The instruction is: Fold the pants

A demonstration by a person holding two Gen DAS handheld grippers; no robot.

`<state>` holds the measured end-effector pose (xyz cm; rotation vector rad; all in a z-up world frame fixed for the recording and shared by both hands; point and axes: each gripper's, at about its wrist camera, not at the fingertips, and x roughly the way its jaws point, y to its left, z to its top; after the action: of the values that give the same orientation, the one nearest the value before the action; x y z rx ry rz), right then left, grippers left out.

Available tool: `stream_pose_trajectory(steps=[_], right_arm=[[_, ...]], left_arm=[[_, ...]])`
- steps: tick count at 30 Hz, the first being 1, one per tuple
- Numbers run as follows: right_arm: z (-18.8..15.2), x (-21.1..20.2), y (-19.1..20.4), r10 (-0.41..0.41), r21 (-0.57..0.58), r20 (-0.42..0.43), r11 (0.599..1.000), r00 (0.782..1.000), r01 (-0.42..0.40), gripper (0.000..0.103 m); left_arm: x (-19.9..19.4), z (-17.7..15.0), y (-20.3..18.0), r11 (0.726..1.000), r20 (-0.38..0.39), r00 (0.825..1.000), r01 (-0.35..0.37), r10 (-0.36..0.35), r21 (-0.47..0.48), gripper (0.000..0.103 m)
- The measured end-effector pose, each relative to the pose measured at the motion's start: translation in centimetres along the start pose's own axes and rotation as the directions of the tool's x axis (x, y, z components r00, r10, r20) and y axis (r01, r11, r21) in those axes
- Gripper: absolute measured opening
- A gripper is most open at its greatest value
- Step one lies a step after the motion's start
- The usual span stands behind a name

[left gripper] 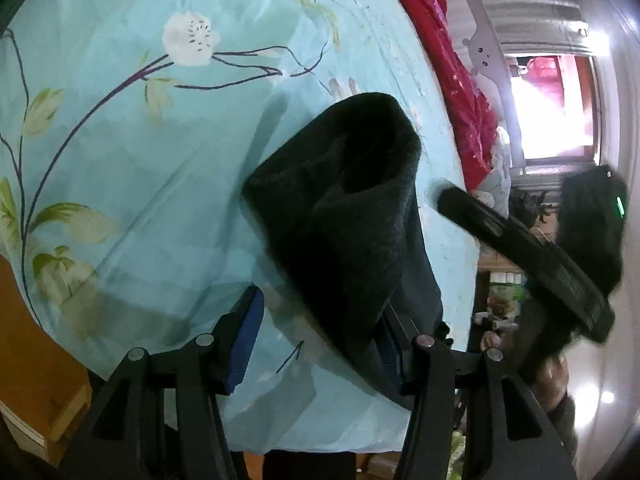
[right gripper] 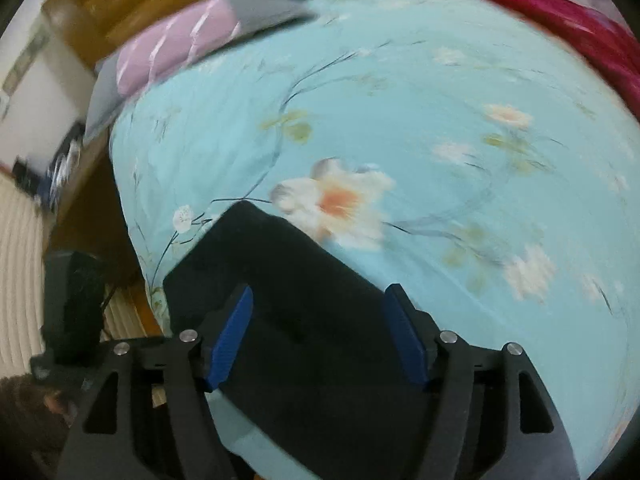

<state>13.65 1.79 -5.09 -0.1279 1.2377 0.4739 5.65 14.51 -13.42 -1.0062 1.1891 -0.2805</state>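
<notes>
The black pants [left gripper: 340, 200] lie as a folded, thick bundle on the turquoise flowered bed sheet [left gripper: 140, 160], near the bed's corner. My left gripper [left gripper: 320, 304] is open. Its left blue pad [left gripper: 244, 340] stands free over the sheet, while the pants' near end drapes over and hides most of the right pad. In the right wrist view the same pants [right gripper: 288, 280] lie flat under my right gripper [right gripper: 320, 288]. It is open, both blue pads [right gripper: 230, 340] spread wide and not pressing the cloth. The right gripper's black body [left gripper: 528, 256] shows in the left wrist view at the right.
A red blanket [left gripper: 452, 60] is bunched along the far side of the bed, also seen in the right wrist view [right gripper: 540, 12]. A pink and grey quilt [right gripper: 180, 52] lies at the head. The sheet's edge drops to a wooden floor [left gripper: 24, 340]. A bright window [left gripper: 548, 108] is beyond.
</notes>
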Motion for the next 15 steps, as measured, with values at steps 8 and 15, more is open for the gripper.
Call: stream_pose_trajectory(steps=[8,15], right_arm=[[4.0,6.5,3.7,-0.028,-0.247,-0.158,0.969,0.987,-0.012,0.069],[4.1,7.6,5.8,0.026,-0.383,-0.222,0.917,0.975,-0.112,0.047]], left_arm=[[0.6,1.1,0.7,0.998,-0.003,0.999,0.036,-0.036,-0.05,0.057],[1.6,1.6,2.1,0.989,0.012,0.992,0.125,-0.124,-0.083,0.031]])
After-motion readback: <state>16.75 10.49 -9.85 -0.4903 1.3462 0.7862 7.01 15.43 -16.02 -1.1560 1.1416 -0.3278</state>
